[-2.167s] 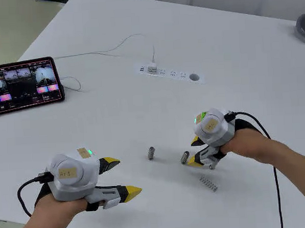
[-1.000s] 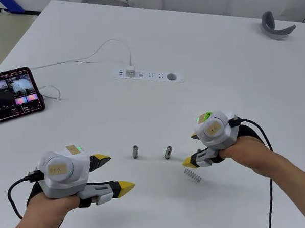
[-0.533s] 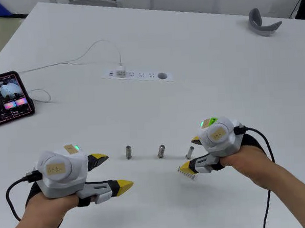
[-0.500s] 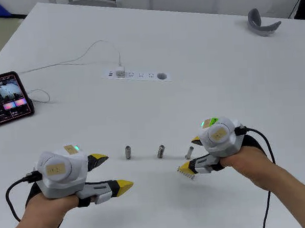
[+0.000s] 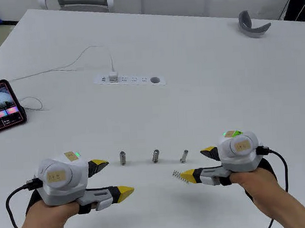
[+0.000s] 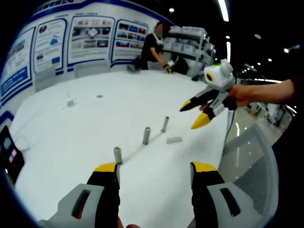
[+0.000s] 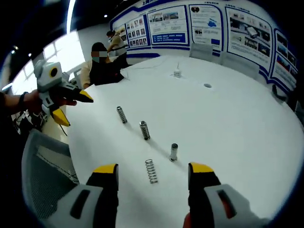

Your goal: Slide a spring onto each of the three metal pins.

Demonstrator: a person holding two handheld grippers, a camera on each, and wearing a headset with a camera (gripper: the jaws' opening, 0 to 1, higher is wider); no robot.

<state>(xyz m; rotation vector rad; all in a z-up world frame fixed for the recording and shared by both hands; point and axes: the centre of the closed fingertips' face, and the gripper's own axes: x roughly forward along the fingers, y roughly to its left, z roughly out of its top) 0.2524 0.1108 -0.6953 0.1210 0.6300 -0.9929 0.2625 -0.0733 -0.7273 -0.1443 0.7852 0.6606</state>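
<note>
Steel coils [image 5: 122, 158] already sleeve two pins [image 5: 155, 155]; the right claw [image 5: 198, 163], spread and empty, has drawn back, leaving the last spring [image 7: 150, 170] just ahead of it, bare pin [image 7: 174, 152] beyond.

End pin [image 5: 122, 157], middle pin [image 5: 155, 155] spring-clad; third pin [image 5: 184, 156] bare; spare spring [image 5: 180, 176] flat.

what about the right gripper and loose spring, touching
Apart: right gripper view shows the spring between the open jaws of the right gripper, clear of both.
</note>
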